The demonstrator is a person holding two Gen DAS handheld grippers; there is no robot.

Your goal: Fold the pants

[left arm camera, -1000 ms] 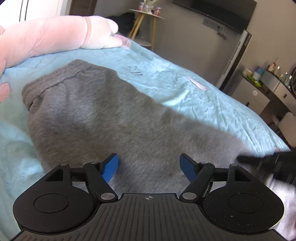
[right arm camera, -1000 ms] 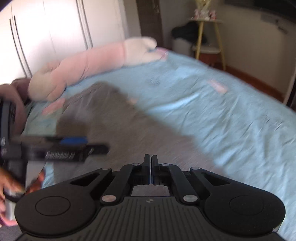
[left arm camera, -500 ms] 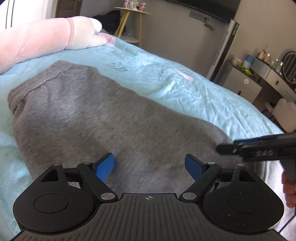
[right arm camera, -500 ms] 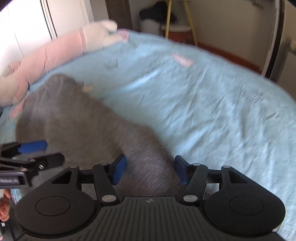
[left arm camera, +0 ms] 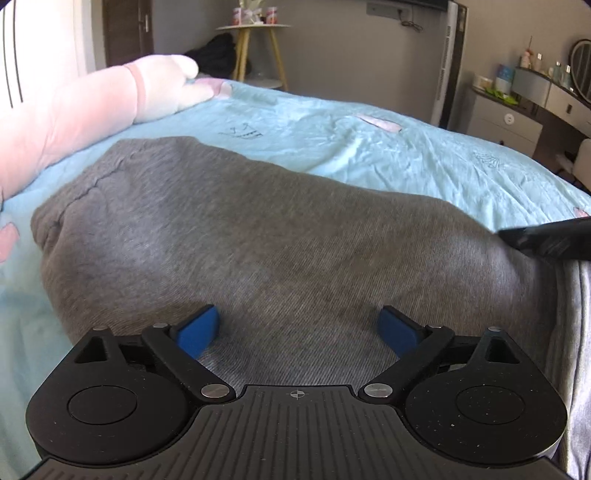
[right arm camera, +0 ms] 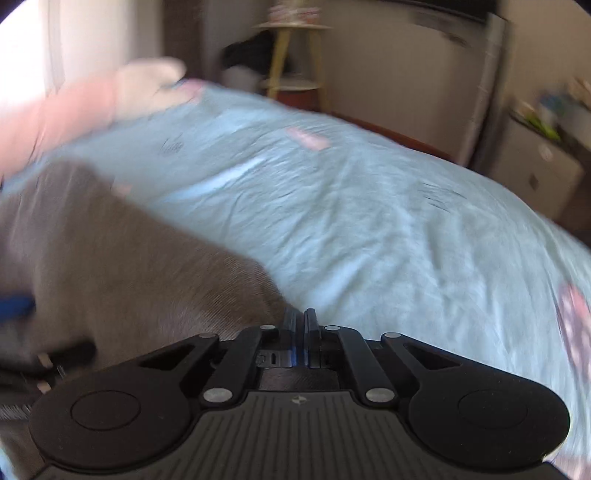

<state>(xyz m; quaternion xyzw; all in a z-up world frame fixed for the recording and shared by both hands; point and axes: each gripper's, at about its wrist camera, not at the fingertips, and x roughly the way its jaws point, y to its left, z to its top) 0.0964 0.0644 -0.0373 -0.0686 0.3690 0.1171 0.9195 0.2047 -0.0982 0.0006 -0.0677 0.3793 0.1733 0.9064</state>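
Grey pants [left arm camera: 258, 229] lie spread on the light blue bed [left arm camera: 388, 162], waistband at the far left. My left gripper [left arm camera: 298, 329] hovers low over the near part of the pants. Its jaws are opening wide, with flat fabric under the gap and nothing pinched. My right gripper [left arm camera: 546, 240] shows as a dark bar at the pants' right end, where the cloth puckers toward it. In the blurred right wrist view the right gripper [right arm camera: 300, 330] is shut at the edge of the pants [right arm camera: 129, 258], apparently pinching the fabric. A blue pad of the left gripper [right arm camera: 14, 306] shows at the left edge.
A long pink plush toy [left arm camera: 92, 107] lies along the far left of the bed. Beyond the bed stand a yellow side table [left arm camera: 255, 33] and a white dresser [left arm camera: 517, 118] with bottles. A small pink label [left arm camera: 376, 123] sits on the sheet.
The right gripper opened over the pants' edge and then shut there. The left jaws spread wider. Both grippers came lower and closer to the pants.
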